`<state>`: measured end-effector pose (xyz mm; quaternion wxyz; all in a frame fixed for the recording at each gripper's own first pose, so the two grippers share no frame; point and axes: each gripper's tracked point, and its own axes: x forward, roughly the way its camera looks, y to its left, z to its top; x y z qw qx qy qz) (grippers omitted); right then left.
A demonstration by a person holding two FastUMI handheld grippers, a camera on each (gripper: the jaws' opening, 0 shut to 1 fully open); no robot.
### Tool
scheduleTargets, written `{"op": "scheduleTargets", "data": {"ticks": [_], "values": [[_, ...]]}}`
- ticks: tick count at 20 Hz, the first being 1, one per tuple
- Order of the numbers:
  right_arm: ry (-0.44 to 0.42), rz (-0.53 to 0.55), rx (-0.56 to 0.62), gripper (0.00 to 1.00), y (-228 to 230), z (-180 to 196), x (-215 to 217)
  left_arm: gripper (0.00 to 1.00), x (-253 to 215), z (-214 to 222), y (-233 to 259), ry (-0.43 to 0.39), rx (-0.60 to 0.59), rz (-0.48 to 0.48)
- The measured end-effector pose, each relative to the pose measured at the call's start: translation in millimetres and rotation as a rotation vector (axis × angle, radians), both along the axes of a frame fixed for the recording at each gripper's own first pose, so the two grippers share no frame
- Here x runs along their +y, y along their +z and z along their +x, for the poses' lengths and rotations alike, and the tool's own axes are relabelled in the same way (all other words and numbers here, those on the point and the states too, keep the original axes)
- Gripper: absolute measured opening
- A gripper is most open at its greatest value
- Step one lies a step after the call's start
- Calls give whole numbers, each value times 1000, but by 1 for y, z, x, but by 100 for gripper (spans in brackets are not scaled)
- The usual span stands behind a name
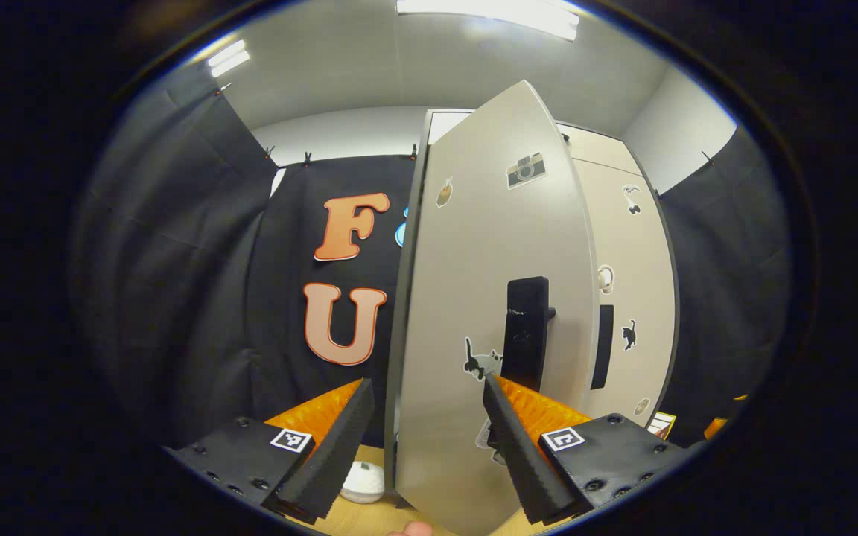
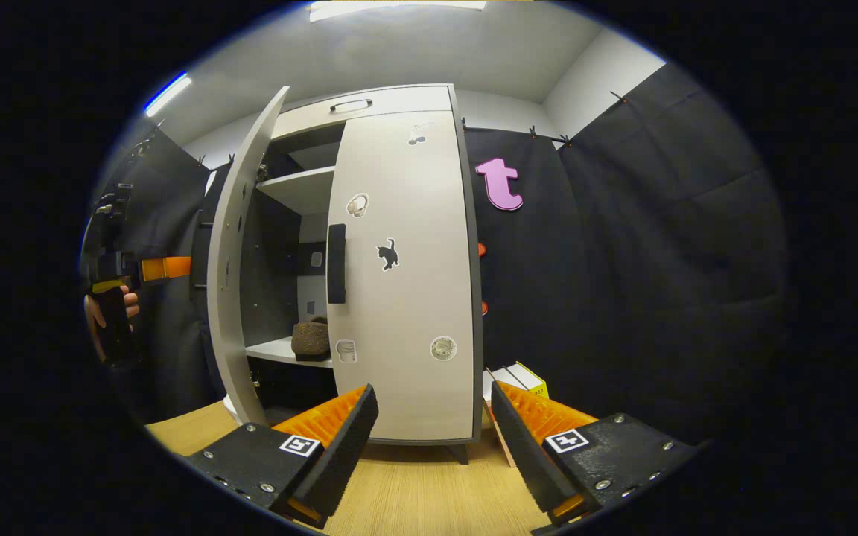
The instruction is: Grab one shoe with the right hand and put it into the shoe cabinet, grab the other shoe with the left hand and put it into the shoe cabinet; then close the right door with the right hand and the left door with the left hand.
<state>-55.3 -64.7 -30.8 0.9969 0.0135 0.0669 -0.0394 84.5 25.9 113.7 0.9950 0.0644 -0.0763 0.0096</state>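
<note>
Left gripper view, hidden: left door (image 1: 488, 298) stands ajar close ahead and covers the cabinet's inside; shoes can't be made out.
Left gripper (image 1: 429, 435): jaws wide, holding nothing, the door's edge between the fingers.
Handles: two, one on each door.
Right gripper view, count: one shoe (image 2: 311, 339) on a shelf of the shoe cabinet (image 2: 369, 100), partly behind the shut right door (image 2: 403, 275).
Right gripper (image 2: 434, 439): wide, empty.
Floor (image 2: 429, 491): light wood; black cloth walls.
</note>
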Motion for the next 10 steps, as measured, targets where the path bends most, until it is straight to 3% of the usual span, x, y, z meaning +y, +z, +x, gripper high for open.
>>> {"op": "scheduleTargets", "data": {"ticks": [10], "values": [[-52,9,11,94,-3,-10,-19,94,-55,33,-32,-103,54,-1]]}}
